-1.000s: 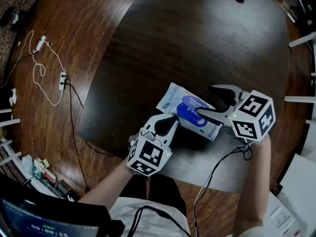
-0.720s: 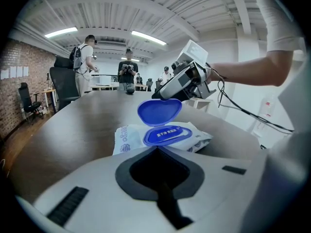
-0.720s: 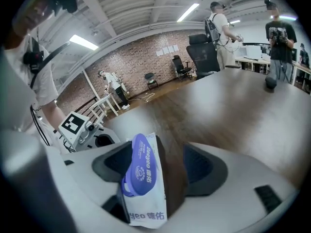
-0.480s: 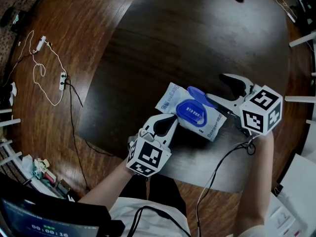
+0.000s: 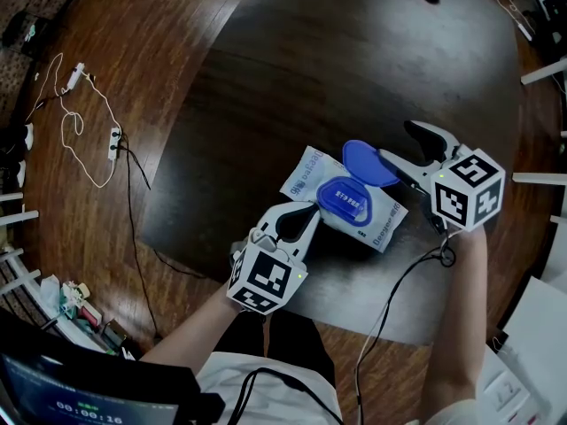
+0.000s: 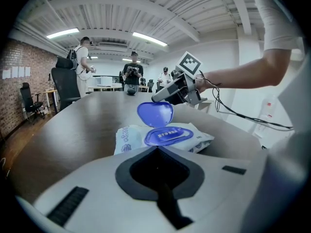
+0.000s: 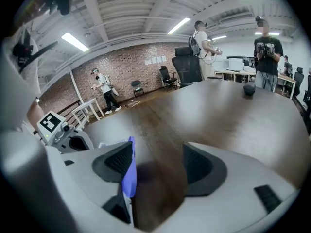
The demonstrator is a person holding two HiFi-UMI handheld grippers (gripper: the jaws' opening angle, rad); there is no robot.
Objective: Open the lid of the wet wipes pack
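Right gripper (image 7: 156, 166) has its jaws spread wide, nothing clamped, with the blue lid (image 7: 128, 174) edge-on against the inner face of one jaw. That lid is up, standing off the top of the wet wipes pack (image 6: 127, 139)! The left gripper (image 6: 156, 148) has its jaws drawn together, tips right at the pack's near edge, though whether they pinch the film can't be made out, and the pack lies flat on the dark table (image 5: 354, 51) between the two grippers.
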